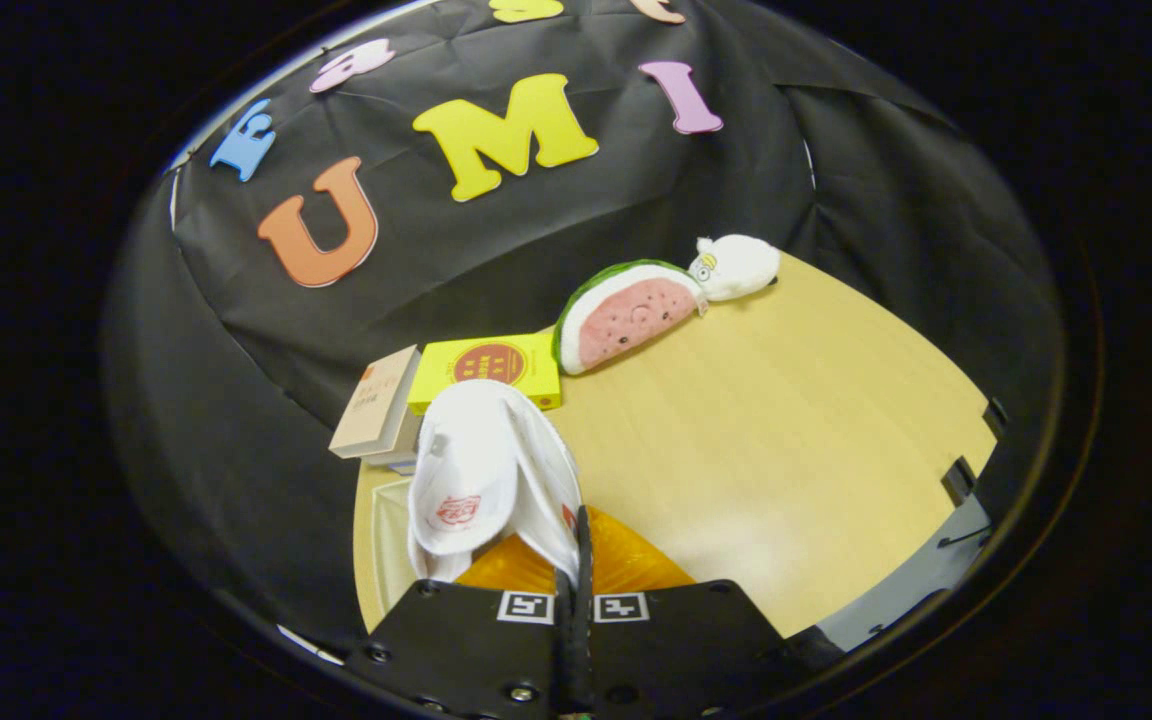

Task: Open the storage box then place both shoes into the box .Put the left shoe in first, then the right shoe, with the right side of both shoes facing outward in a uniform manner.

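Claw (573,560) pinched on white shoe (481,470), red logo, writing unreadable.

We see the gripper (573,560) with its fingers pressed together on the edge of a slipper (481,480), held above the storage box (596,565) on the table (786,440). Beyond the slipper lies a flat carton (486,368), a book (376,403) to its left, a watermelon plush (626,315) to its right, then a small plush (736,266).

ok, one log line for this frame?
gripper: shut on white shoe | shoe: lifted, above orange box | table: watermelon plush, books behind
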The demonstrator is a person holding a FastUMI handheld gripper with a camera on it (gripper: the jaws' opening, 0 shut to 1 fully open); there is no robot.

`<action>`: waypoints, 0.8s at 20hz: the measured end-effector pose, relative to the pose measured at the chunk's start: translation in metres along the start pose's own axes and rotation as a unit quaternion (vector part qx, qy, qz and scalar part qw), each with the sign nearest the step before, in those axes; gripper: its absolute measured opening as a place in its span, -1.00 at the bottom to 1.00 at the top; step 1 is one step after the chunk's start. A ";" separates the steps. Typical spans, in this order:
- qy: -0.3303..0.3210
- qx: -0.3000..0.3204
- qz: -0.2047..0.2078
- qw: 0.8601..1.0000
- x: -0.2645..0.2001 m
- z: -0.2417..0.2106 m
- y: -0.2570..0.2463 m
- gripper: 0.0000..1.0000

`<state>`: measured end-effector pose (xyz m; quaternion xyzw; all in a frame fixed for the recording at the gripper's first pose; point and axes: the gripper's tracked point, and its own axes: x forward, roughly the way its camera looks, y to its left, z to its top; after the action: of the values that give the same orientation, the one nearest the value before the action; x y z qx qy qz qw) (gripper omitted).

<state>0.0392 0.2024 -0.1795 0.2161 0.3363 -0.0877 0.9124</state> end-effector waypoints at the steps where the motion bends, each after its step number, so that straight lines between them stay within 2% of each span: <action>1: 0.002 0.003 -0.003 1.000 0.003 -0.006 0.008 -1.00; 11: 0.003 0.034 -0.032 0.999 0.036 -0.041 0.047 -1.00; 16: -0.008 0.008 -0.042 0.999 0.050 -0.056 0.048 -1.00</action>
<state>0.0600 0.2695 -0.2341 0.2081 0.3368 -0.1300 0.9091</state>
